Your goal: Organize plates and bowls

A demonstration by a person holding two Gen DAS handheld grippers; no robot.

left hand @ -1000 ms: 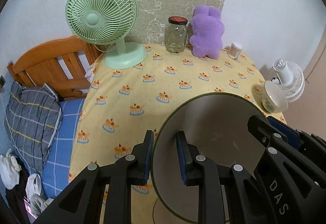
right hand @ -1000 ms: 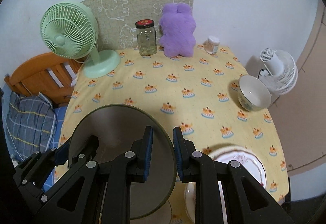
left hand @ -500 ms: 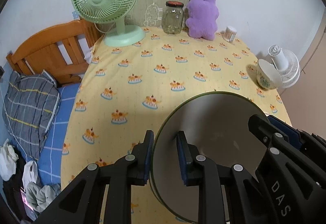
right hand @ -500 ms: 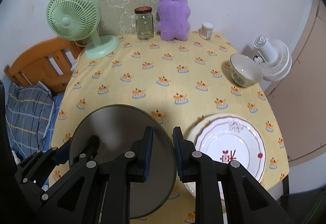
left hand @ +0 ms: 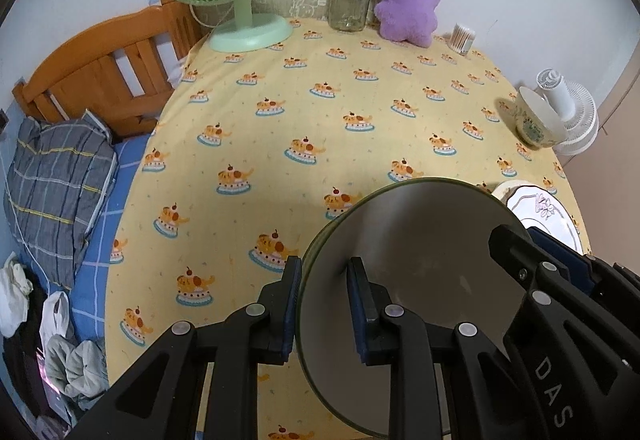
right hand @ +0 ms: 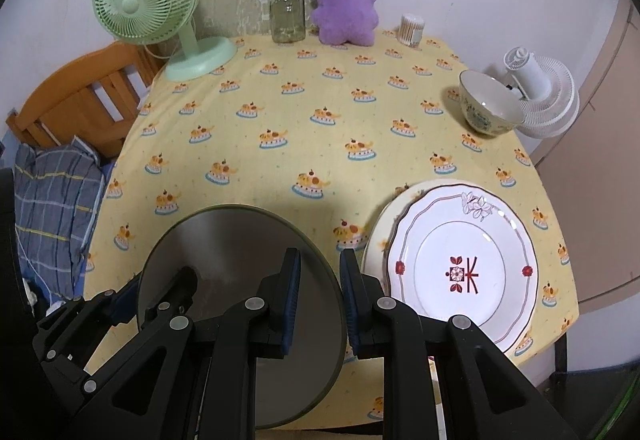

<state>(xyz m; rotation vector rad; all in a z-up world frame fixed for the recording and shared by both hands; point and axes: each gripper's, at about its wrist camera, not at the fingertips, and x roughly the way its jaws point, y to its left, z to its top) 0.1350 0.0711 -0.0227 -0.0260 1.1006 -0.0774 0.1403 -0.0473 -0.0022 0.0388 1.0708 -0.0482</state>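
Grey plate: near rim cut off behind the left gripper; right edge covered by the right gripper arm.
White floral plate: near edge hidden by right gripper's finger.
Cream plate beneath: only a left sliver visible.
Jar: contents indistinct.
Small container: contents too small to identify.

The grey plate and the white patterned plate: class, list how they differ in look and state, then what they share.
The grey plate is plain and dark; the white patterned plate bears red motifs and a flower.
The grey plate is gripped at opposite rims by the left gripper and right gripper; the white patterned plate rests ungripped on another plate.
Both are round.
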